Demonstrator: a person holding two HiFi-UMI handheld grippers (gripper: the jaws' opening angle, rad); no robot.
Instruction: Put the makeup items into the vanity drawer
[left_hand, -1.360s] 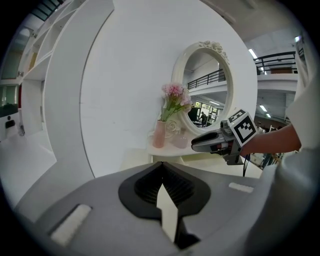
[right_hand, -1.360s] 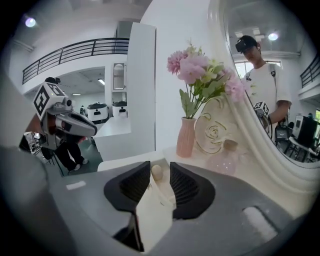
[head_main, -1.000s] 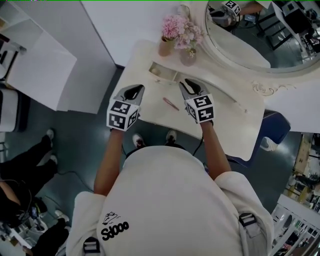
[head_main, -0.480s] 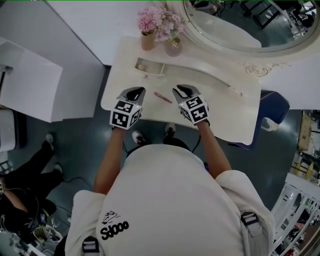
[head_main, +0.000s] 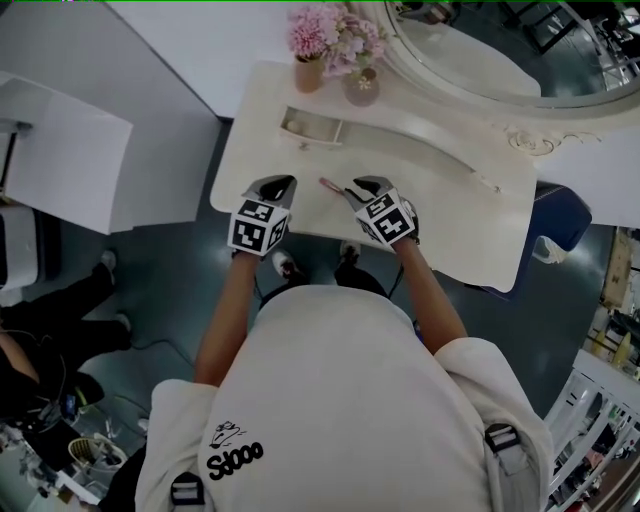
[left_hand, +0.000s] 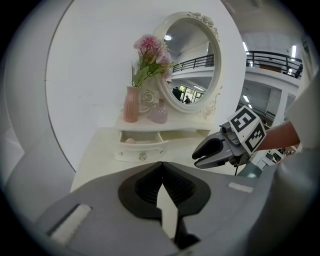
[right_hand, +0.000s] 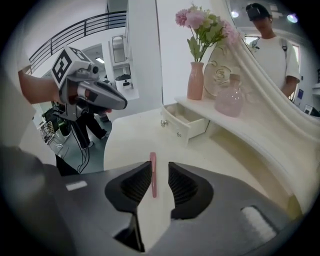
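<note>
A slim pink makeup pencil (head_main: 331, 187) lies flat on the cream vanity top (head_main: 450, 215), near its front edge. In the right gripper view the pencil (right_hand: 153, 175) lies between the jaws of my right gripper (right_hand: 160, 167), closer to the left pad, with a gap to the right pad. Those jaws are opening. My right gripper (head_main: 362, 187) is just right of the pencil, and my left gripper (head_main: 278, 183) hovers left of it, shut and empty. The small vanity drawer (head_main: 308, 126) stands pulled open at the back left, with a small pale item inside (left_hand: 130, 140).
A pink vase of flowers (head_main: 310, 70) and a pink glass bottle (head_main: 361, 88) stand on the shelf above the drawer, beside the oval mirror (head_main: 480, 50). A white cabinet (head_main: 60, 150) is at the left, a blue stool (head_main: 560, 215) at the right. A person stands at lower left (head_main: 40, 340).
Both grippers have drawn in toward the pencil; the right gripper's jaws now lie on either side of it. The head view has shifted a little.
</note>
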